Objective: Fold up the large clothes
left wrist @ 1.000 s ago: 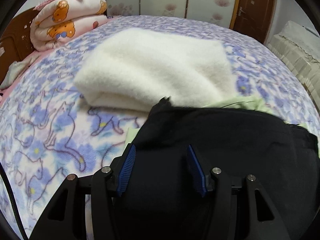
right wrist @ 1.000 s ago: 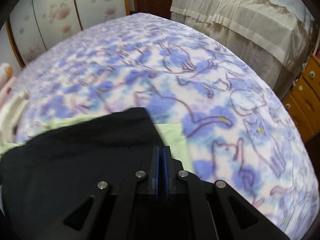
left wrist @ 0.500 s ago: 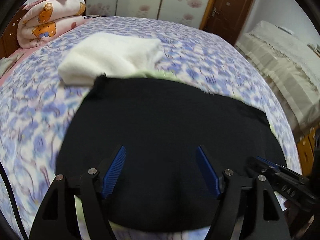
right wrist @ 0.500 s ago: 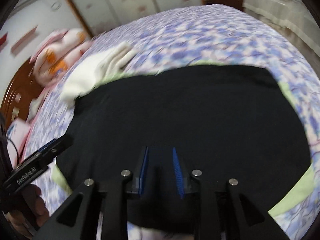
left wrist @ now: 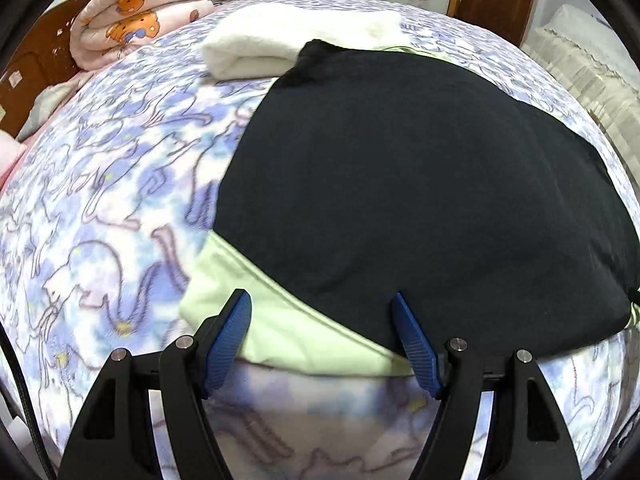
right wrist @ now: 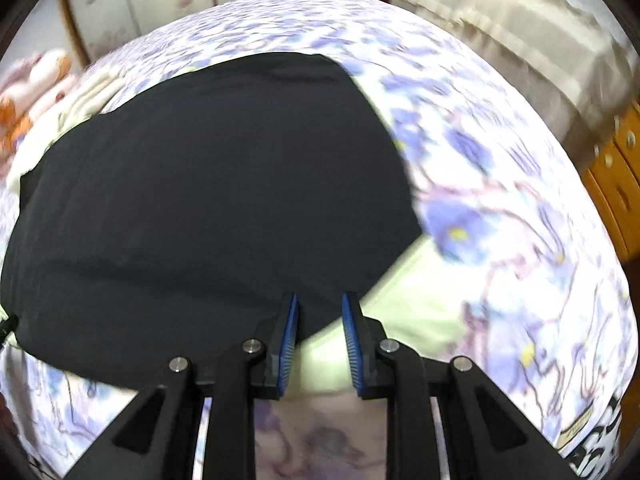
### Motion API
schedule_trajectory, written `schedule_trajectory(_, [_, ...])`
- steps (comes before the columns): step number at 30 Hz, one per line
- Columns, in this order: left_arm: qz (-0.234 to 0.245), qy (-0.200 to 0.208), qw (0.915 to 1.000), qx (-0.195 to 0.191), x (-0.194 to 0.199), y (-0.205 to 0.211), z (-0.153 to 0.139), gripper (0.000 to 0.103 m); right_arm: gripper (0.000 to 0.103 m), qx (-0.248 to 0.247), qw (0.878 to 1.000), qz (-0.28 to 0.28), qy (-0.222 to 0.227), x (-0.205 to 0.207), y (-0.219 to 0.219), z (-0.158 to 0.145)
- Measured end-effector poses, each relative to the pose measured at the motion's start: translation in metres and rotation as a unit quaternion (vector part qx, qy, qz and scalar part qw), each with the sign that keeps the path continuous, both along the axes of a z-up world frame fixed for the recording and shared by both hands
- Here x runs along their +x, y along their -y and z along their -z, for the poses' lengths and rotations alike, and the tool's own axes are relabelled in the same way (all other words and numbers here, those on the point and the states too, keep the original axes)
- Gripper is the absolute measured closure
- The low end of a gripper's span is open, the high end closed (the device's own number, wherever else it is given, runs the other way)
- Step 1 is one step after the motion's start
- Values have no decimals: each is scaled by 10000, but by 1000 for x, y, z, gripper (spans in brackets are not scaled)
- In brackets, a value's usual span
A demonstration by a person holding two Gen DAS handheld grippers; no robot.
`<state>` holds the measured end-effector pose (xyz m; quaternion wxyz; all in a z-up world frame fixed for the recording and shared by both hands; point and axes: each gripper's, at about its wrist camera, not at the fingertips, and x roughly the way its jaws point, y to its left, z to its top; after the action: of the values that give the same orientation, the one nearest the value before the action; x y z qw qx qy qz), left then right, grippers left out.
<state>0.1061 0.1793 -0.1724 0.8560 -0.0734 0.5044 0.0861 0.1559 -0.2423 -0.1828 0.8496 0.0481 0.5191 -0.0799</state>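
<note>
So the black garment is lying flat on the bed, spread out into a big rounded slab of smooth, matte fabric with barely a wrinkle in it. It sits on top of a pale green garment that pokes out along the near edge as a soft, lighter strip; in the right wrist view that same green strip shows at the near right corner of the black one.

The bed cover is a fuzzy fleece-looking thing printed with blue and lilac cat outlines. At the far side there's a folded white blanket, thick and fluffy, with the far tip of the black garment touching or overlapping it. Further back left is a rolled pink quilt with orange bears on it.

The left gripper has its jaws spread wide, having just been opening, and they hover over the near edge where green meets black, gripping nothing. The right gripper has its jaws only a little apart, also recently opened from closed; the near edge of the black and green fabric shows in the gap, but the ribbed blue pads aren't pinching it.
</note>
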Motion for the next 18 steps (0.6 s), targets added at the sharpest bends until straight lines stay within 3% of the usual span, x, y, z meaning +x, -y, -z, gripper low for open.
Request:
schedule_trajectory(7, [-96, -74, 9999, 59, -1, 1, -3, 31, 79, -153, 9997, 189, -79, -9, 1, 1])
schedule_trajectory(18, [-250, -128, 9992, -289, -2, -6, -10, 31, 79, -113, 9992, 358, -145, -5, 2, 3])
